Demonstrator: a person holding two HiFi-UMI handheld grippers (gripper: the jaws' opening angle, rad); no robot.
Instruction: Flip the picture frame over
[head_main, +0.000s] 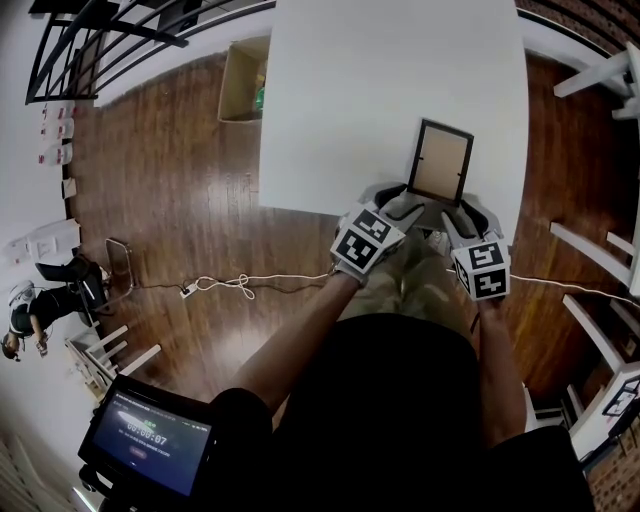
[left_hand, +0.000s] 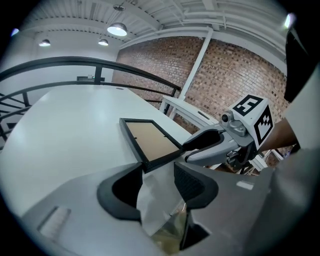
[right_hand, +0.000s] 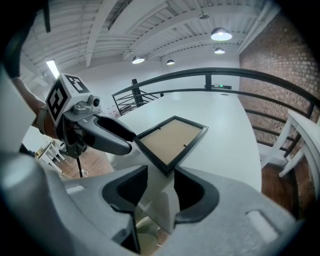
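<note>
- Left gripper and right gripper, jaws spread, each sit at a near corner of the picture frame, which lies backing-up near the table edge
- Pinch both corners evenly, then turn together

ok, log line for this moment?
phase: pre-grasp | picture frame: flat on table, brown panel up | left gripper: open, at near corner | right gripper: open, at other near corner | flip: not done
</note>
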